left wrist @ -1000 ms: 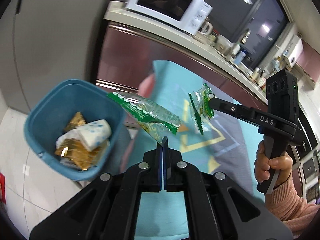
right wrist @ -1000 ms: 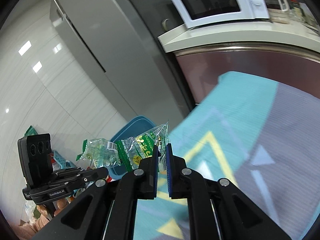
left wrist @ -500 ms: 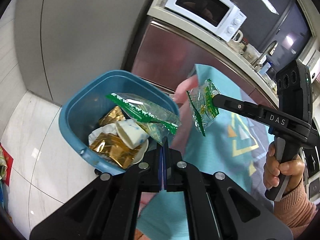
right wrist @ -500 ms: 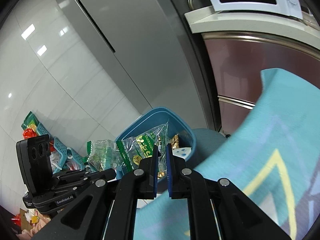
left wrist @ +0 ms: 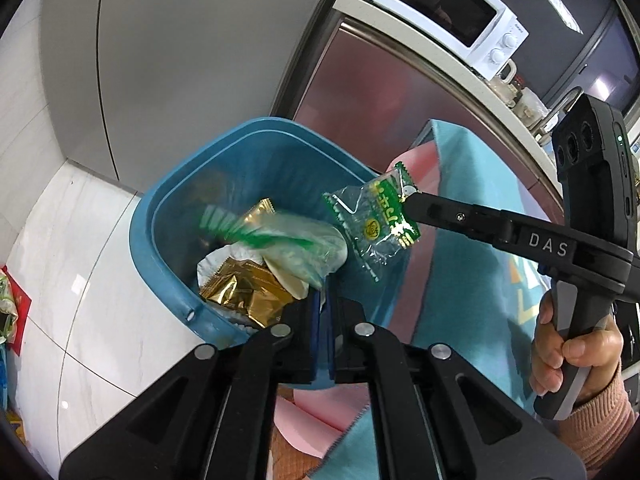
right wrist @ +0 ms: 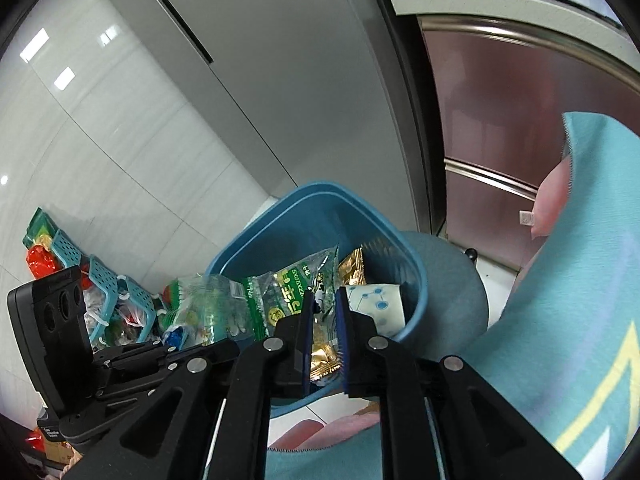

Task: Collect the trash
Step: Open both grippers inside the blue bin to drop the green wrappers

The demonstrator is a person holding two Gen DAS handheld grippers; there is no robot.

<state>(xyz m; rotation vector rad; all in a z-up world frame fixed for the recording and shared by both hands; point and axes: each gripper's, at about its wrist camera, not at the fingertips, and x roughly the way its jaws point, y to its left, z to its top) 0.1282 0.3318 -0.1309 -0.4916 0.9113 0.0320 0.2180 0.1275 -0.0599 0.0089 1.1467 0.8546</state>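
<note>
From the left wrist, the blue bin (left wrist: 138, 240) has come from the edge of the view a second ago to directly beneath both tools, its opening filling the middle with gold packets (left wrist: 244, 292) lying inside. The left gripper (left wrist: 323, 312) is clenched on the long green-striped wrapper (left wrist: 288, 240), which is blurred and hangs over the bin's mouth, where before it hung out over the teal cloth (left wrist: 472, 240). The right gripper (left wrist: 410, 202), held by a hand (left wrist: 576, 356) at the right, reaches in above the bin's far rim with the small green wrapper (left wrist: 374, 224) dangling at its tip. From the right wrist, the fingers (right wrist: 306, 320) have just been opening: they were pinched on that small wrapper half a second ago, and now they stand apart, with the gold packets visible through the gap. The wrapper has not fallen; it lies between them against the left-hand finger, over the bin. A paper cup (right wrist: 374, 300) sits in the bin just beyond. We judge the carry is over and the drop has started. The small wrapper may need a wider release or a shake, and the left fingers have yet to let theirs go.
</note>
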